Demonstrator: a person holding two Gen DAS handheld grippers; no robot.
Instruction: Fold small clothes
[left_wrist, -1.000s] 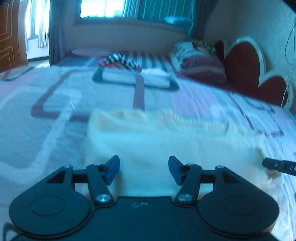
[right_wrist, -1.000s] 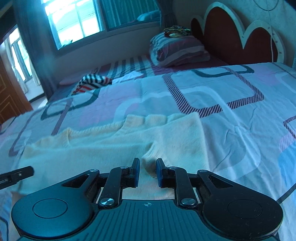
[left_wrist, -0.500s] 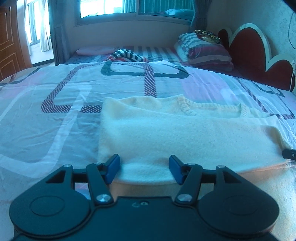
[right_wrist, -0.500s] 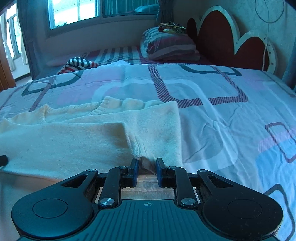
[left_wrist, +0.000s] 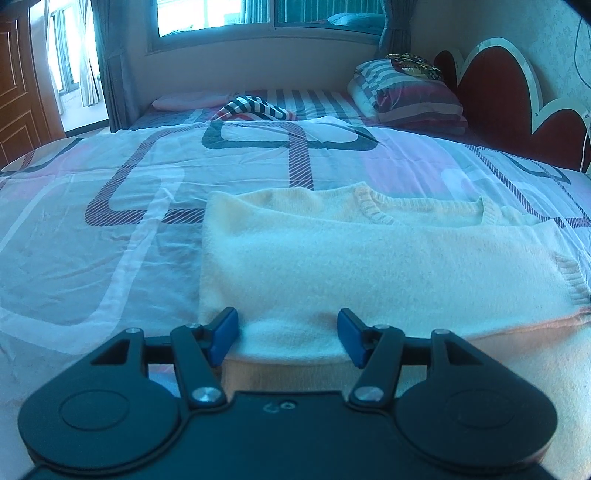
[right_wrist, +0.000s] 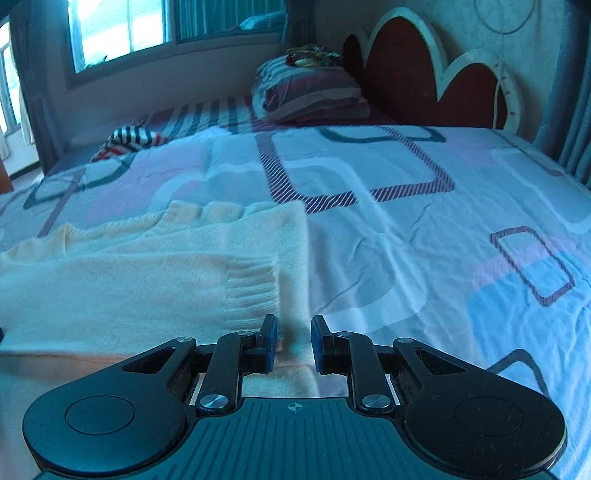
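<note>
A: Left wrist view first. What shows?

B: A cream sweater (left_wrist: 369, 266) lies folded on the bed (left_wrist: 110, 221), its ribbed collar toward the headboard (left_wrist: 495, 92). The left hand-held gripper (left_wrist: 288, 336) hangs at the near fold with its jaws standing apart, the blue pads either side of the edge and not pressing it. The sweater's near part is hidden under the gripper body, and its right end runs out of the picture.

A: And the right wrist view?

B: The sweater (right_wrist: 147, 280) fills the left half, cut off at the left edge. A ribbed cuff lies on top near the right hand-held gripper (right_wrist: 293, 343). Its jaws stand a narrow gap apart; the sweater's edge shows in that gap, blurred, and no pad clamps it. Far off lie a striped pillow (right_wrist: 310, 92) and a striped garment (right_wrist: 133, 140), too small to make out further.
</note>
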